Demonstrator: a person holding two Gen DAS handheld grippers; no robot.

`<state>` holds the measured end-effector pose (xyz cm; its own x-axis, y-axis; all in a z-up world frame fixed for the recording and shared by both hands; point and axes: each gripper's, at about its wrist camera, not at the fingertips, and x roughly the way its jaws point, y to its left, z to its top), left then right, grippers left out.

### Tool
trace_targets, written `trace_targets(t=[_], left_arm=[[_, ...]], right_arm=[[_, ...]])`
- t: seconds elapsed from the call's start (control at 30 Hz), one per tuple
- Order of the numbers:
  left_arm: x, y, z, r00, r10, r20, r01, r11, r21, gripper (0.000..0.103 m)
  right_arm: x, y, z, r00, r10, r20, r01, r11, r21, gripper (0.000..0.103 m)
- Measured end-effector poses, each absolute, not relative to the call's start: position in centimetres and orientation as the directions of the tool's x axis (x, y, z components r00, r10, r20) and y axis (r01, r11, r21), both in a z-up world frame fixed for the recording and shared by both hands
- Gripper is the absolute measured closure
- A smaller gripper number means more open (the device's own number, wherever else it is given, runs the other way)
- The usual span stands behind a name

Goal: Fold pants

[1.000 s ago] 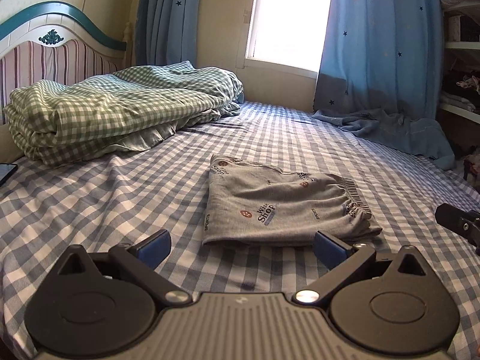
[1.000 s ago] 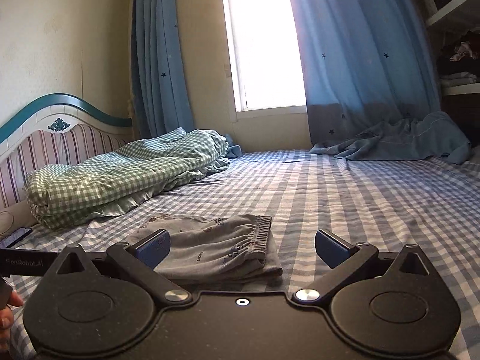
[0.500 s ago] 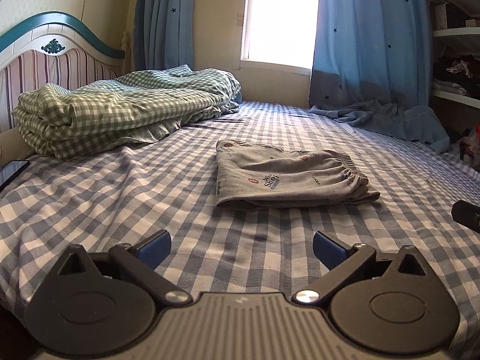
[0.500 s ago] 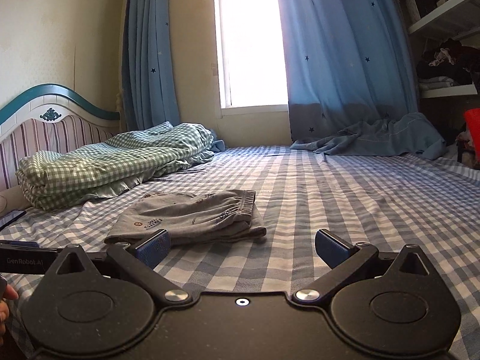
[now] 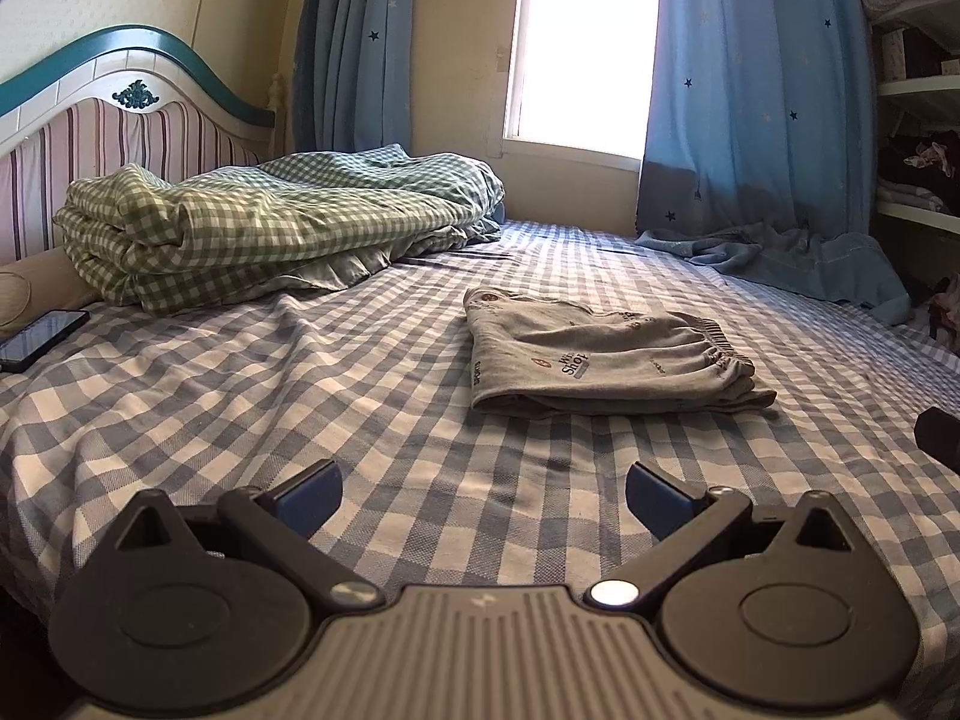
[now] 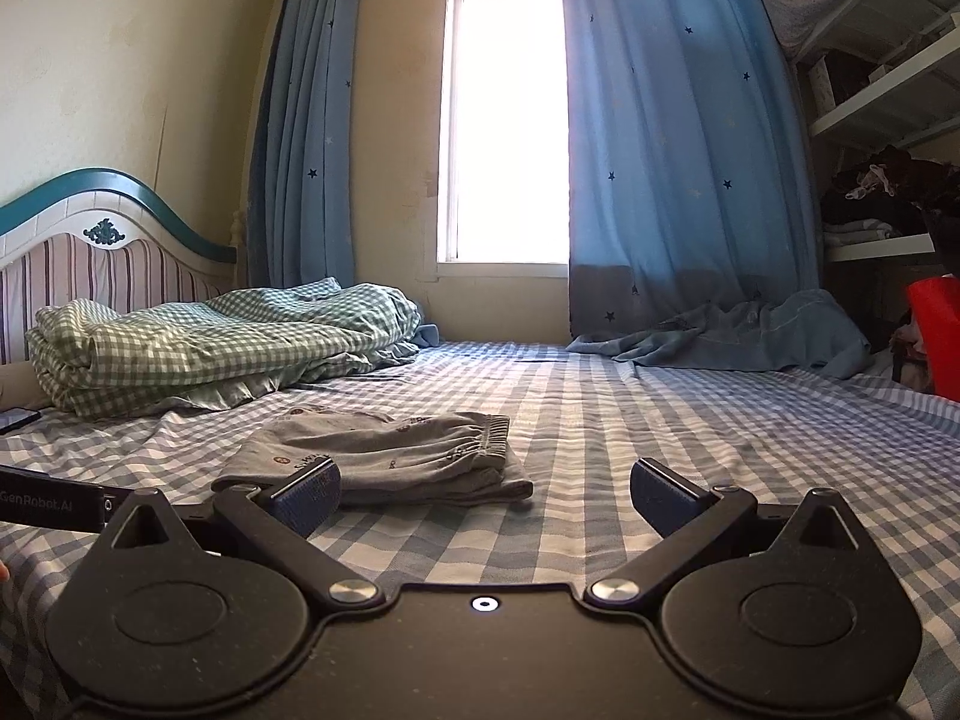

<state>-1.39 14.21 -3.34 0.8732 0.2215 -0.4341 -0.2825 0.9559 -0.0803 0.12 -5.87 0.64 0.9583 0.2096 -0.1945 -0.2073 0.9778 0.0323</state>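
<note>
The grey printed pants [image 5: 600, 360] lie folded in a flat stack on the blue checked bed sheet [image 5: 270, 396], waistband to the right. They also show in the right wrist view [image 6: 384, 462]. My left gripper [image 5: 483, 498] is open and empty, low over the sheet, well short of the pants. My right gripper [image 6: 486, 495] is open and empty, back from the pants, its left finger [image 6: 306, 489] overlapping their near edge in the view. The right gripper's tip [image 5: 939, 435] shows at the left wrist view's right edge.
A folded green checked quilt [image 5: 258, 228] lies by the striped headboard [image 5: 120, 138]. A phone [image 5: 39, 339] lies at the left bed edge. Blue curtains [image 6: 678, 150] trail onto the bed by the window. Shelves with clothes [image 6: 882, 204] stand right.
Both grippers have pulled back and away from the folded pants, which now look farther off. Both stayed open and empty. The pants have not moved.
</note>
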Motion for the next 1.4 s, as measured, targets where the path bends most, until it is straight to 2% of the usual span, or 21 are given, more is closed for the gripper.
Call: trace_targets(t=[0.43, 1.4], left_arm=[[-2.5, 14.2, -5.0, 0.857, 0.217, -0.467, -0.278, 0.959, -0.064, 0.0], [-2.9, 15.0, -5.6, 0.838, 0.244, -0.488, -0.305, 0.951, -0.048, 0.0]], right_arm=[[-0.9, -4.8, -1.1, 0.937, 0.243, -0.252, -0.241, 0.97, 0.04, 0.001], [-0.6, -4.9, -1.6, 0.936, 0.231, -0.266, -0.227, 0.973, 0.046, 0.001]])
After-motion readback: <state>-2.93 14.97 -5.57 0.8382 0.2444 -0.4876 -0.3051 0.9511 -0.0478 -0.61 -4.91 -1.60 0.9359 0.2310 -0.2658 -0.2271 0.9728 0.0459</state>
